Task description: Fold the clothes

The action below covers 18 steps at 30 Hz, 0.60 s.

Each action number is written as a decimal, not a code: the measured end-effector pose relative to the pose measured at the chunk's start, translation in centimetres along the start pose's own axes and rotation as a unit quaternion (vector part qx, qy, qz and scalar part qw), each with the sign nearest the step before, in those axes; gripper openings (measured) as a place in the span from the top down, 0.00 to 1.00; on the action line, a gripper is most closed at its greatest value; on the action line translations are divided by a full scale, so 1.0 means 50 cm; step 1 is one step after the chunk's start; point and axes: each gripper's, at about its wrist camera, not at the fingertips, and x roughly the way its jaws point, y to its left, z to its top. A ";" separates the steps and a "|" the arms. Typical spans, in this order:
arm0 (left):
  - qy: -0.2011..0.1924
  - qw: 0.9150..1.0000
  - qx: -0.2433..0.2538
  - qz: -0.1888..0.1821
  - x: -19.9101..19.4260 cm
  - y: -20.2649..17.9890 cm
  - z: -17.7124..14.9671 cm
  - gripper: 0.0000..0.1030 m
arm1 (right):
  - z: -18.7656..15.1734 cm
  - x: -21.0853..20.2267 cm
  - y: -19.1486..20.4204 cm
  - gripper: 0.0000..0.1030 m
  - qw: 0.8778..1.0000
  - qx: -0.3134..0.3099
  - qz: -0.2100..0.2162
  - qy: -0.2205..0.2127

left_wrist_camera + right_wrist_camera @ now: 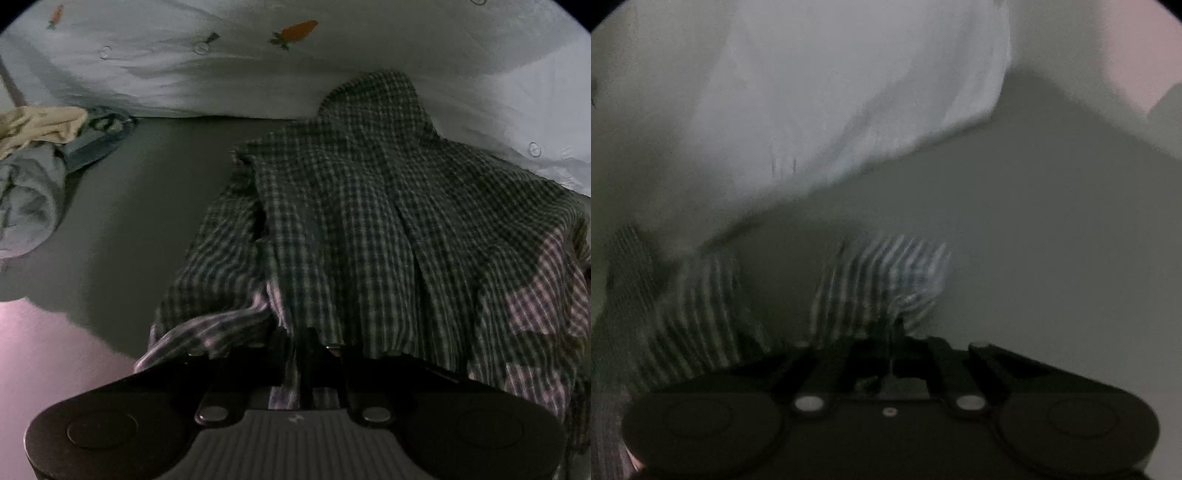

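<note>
A dark green and white checked shirt lies spread on the grey bed surface, its far end rising against a white quilt. My left gripper is shut on the shirt's near hem, which drapes over the fingers. In the blurred right wrist view, my right gripper is shut on another edge of the checked shirt, lifted off the grey bed surface. More checked cloth hangs at the left.
A white quilt with carrot prints is bunched along the far side; it also shows in the right wrist view. A pile of cream and pale blue clothes lies at the left.
</note>
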 end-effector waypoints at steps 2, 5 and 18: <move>-0.001 1.000 -0.015 0.005 -0.011 0.003 -0.003 0.96 | 0.041 -0.073 -0.048 1.00 0.998 -0.015 -0.022 -0.059; -0.008 1.000 -0.020 0.015 -0.030 -0.001 -0.012 0.98 | 0.104 -0.169 -0.144 1.00 0.986 -0.037 -0.091 -0.136; 0.012 0.998 -0.048 0.030 -0.061 0.051 -0.134 0.88 | -0.100 -0.242 -0.257 0.52 0.983 -0.124 -0.128 -0.032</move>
